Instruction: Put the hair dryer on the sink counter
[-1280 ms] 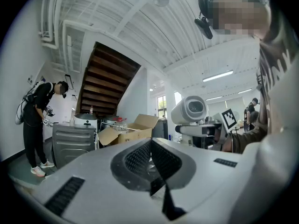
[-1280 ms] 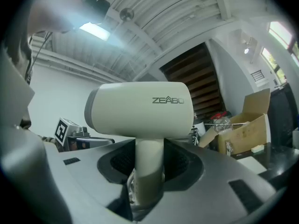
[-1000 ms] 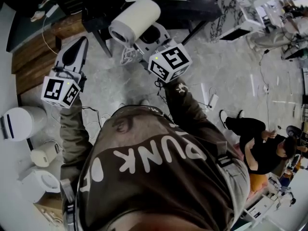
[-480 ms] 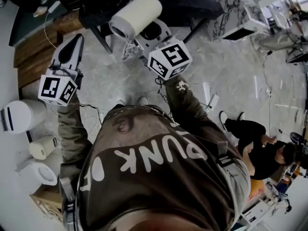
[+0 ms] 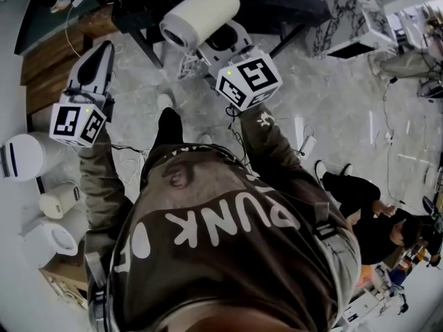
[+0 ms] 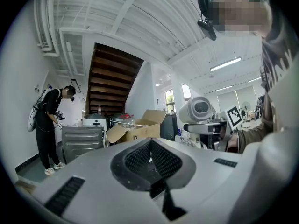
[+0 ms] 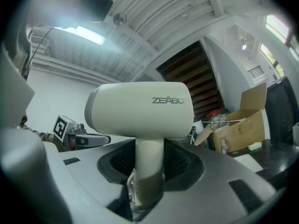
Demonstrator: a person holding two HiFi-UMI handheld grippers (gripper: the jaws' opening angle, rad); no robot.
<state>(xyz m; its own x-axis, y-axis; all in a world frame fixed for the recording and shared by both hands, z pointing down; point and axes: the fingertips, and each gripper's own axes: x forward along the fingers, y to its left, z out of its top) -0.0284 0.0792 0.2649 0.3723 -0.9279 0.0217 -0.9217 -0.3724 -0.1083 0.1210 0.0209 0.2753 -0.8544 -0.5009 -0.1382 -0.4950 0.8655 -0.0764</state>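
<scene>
A cream-white hair dryer (image 5: pixel 201 16) (image 7: pixel 140 108) is held up in the air in front of me, its barrel sideways. My right gripper (image 5: pixel 208 47) (image 7: pixel 148 164) is shut on its handle, and the jaws press the handle from both sides. Coiled cord hangs below the handle (image 5: pixel 188 66). My left gripper (image 5: pixel 102 50) (image 6: pixel 150 141) is raised at the left, apart from the dryer. Its jaws are together with nothing between them. From the left gripper view the dryer (image 6: pixel 198 110) shows to the right. No sink counter is recognisable in these views.
White kettles and round appliances (image 5: pixel 41 199) stand at the lower left on the floor. A dark table (image 5: pixel 284 5) is ahead. One person (image 5: pixel 367 209) sits at the right, another (image 6: pixel 49 120) stands by a metal cabinet. An open cardboard box (image 7: pixel 238 125) lies beyond.
The wearer has stepped forward: a dark leg and shoe now show below the grippers. Both grippers and the dryer have shifted slightly up in the head view. The grip is unchanged.
</scene>
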